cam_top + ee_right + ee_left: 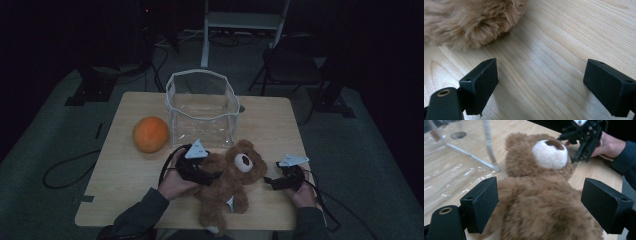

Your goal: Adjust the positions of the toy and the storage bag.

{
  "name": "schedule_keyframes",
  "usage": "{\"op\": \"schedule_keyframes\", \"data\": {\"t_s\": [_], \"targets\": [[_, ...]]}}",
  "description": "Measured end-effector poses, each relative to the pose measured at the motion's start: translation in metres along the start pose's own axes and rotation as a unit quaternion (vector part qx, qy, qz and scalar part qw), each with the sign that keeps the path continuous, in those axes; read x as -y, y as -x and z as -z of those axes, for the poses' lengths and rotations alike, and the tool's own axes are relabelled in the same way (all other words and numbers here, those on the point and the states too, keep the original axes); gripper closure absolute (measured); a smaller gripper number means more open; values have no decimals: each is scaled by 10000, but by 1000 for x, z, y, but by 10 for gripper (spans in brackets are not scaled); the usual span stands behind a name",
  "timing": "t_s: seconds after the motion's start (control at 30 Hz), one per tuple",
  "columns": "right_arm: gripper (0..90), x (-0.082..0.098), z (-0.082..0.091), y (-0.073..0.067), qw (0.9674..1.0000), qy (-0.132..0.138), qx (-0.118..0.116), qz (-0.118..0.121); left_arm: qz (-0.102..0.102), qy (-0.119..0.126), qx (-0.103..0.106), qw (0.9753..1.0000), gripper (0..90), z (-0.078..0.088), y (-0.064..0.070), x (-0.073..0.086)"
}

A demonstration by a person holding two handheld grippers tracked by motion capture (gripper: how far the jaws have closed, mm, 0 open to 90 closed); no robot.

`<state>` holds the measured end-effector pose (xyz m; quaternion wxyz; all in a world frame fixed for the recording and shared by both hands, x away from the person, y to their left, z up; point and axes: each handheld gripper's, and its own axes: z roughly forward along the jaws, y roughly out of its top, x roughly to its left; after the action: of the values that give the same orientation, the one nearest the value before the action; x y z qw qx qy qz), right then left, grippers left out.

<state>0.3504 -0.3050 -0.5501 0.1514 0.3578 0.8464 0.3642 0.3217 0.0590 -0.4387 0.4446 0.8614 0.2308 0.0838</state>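
Observation:
A brown teddy bear lies on its back near the front edge of the wooden table, head toward the clear container. My left gripper reaches in from the left with its jaws spread wide on either side of the bear's torso; the pads do not visibly squeeze the fur. My right gripper rests low on the table just right of the bear's head, open. Between its jaws lies bare wood, with a tuft of the bear's fur ahead to the left.
A clear plastic container with a white rim stands behind the bear at the table's middle. A large orange ball sits to its left. Cables trail off both grippers. Dark chairs and stands surround the table.

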Motion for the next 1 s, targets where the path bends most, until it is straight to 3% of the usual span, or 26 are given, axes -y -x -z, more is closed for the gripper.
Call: {"op": "schedule_keyframes", "data": {"t_s": [0.17, 0.2, 0.23, 0.27, 0.33, 0.37, 0.43, 0.57, 0.6, 0.63, 0.7, 0.77, 0.9, 1.0], "targets": [[117, 0, 0, 0, 10000, 0, 1, 2, -191, -426, 113, 9988, 147, -26, 9, 2], [117, 0, 0, 0, 10000, 2, -1, -2, -207, -574, 39, 9981, 144, -33, 9, 4], [117, 0, 0, 0, 10000, 2, -1, -2, -207, -574, 39, 9981, 113, -33, 9, 4], [117, 0, 0, 0, 10000, 1, -2, -1, -248, -776, -31, 9967, 106, -47, 7, 11], [117, 0, 0, 0, 10000, 0, 1, 4, -215, -796, -112, 9965, 91, -50, 5, 13], [117, 0, 0, 0, 10000, 0, 1, 4, -38, -737, -28, 9973, 88, -52, -1, 16], [117, 0, 0, 0, 10000, 0, 1, 4, 26, -708, -27, 9975, 83, -52, -2, 17], [117, 0, 0, 0, 10000, 0, 1, 2, -175, -748, -12, 9970, 77, -56, -2, 19], [117, 0, 0, 0, 10000, 0, 1, 4, -215, -707, -88, 9972, 168, -56, -2, 21], [117, 0, 0, 0, 10000, 0, 1, 4, -227, -699, -77, 9973, 168, -55, -3, 22], [117, 0, 0, 0, 10000, 0, 0, 2, -292, -656, -102, 9974, 335, -51, -3, 21], [117, 0, 0, 0, 10000, 0, 1, 4, -375, -635, -99, 9972, 417, -49, -2, 21], [117, 0, 0, 0, 10000, 1, -1, 2, -519, -619, 100, 9967, 505, -44, -4, 16], [117, 0, 0, 0, 10000, -1, 0, 3, -613, -590, 405, 9955, 532, -34, -12, 13]]}}
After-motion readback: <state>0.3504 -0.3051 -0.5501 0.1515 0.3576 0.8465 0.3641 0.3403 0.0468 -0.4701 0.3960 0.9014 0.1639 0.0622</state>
